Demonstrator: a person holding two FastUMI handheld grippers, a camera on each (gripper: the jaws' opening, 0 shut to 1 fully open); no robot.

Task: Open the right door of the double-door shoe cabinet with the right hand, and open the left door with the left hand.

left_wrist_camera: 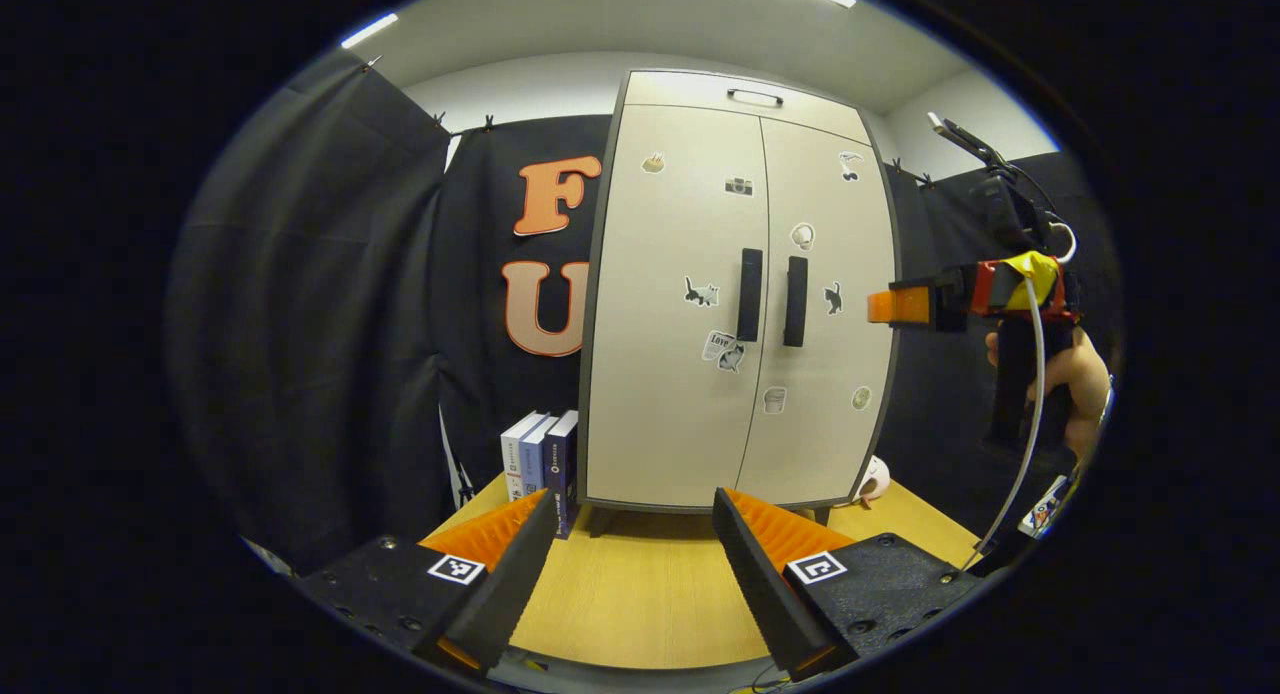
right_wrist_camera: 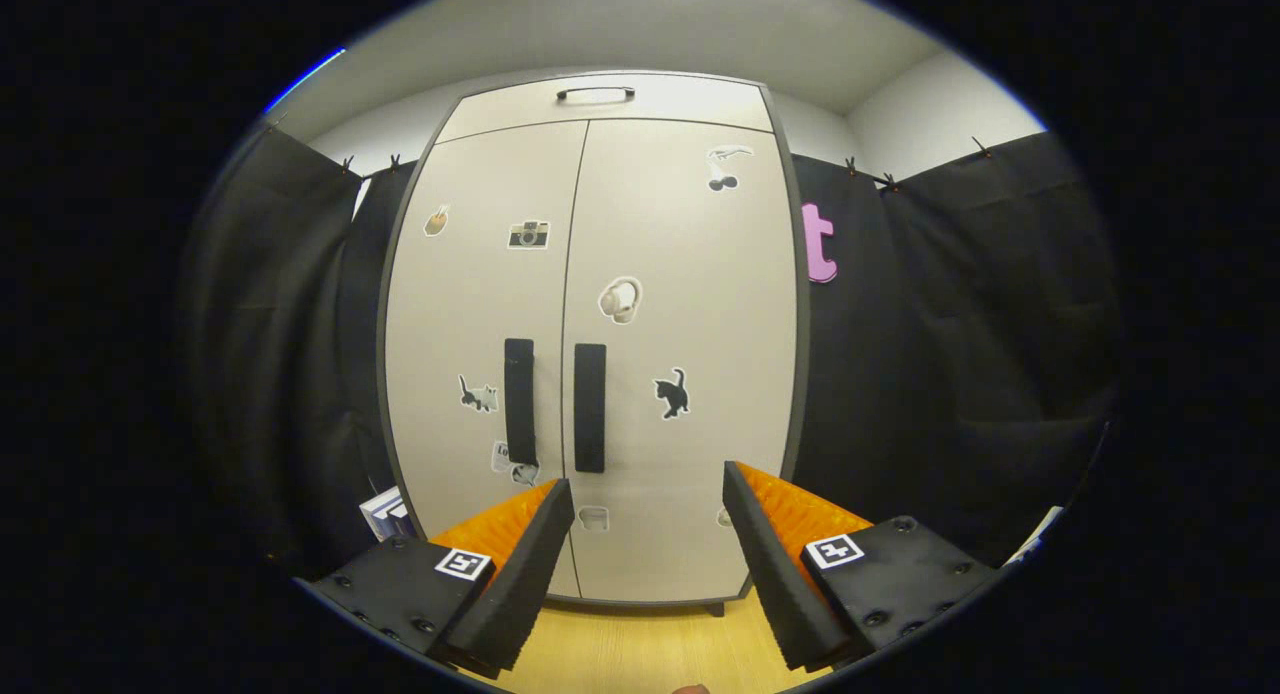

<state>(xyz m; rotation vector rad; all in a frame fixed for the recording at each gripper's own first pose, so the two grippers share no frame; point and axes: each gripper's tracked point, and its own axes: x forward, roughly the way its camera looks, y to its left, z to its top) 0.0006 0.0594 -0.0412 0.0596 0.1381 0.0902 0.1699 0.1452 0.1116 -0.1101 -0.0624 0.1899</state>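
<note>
A beige double-door shoe cabinet [left_wrist_camera: 740, 304] stands upright on the wooden table, both doors closed and dotted with stickers. Two black vertical handles sit side by side at the centre seam: the left handle [left_wrist_camera: 749, 294] and the right handle [left_wrist_camera: 795, 301]. In the right gripper view the cabinet [right_wrist_camera: 600, 354] is closer, with its left handle [right_wrist_camera: 519, 399] and right handle [right_wrist_camera: 589, 407] just above my fingers. My left gripper [left_wrist_camera: 634, 514] is open, well short of the cabinet. My right gripper [right_wrist_camera: 648, 494] is open below the right handle; it also shows in the left gripper view, right gripper [left_wrist_camera: 895, 306], held by a hand beside the cabinet's right edge.
Several books [left_wrist_camera: 540, 459] stand left of the cabinet on the wooden table [left_wrist_camera: 640, 594]. A small white-and-pink object [left_wrist_camera: 875, 479] lies at the cabinet's right foot. Black cloth walls surround the booth. A small drawer handle [left_wrist_camera: 755, 96] sits on the cabinet's top panel.
</note>
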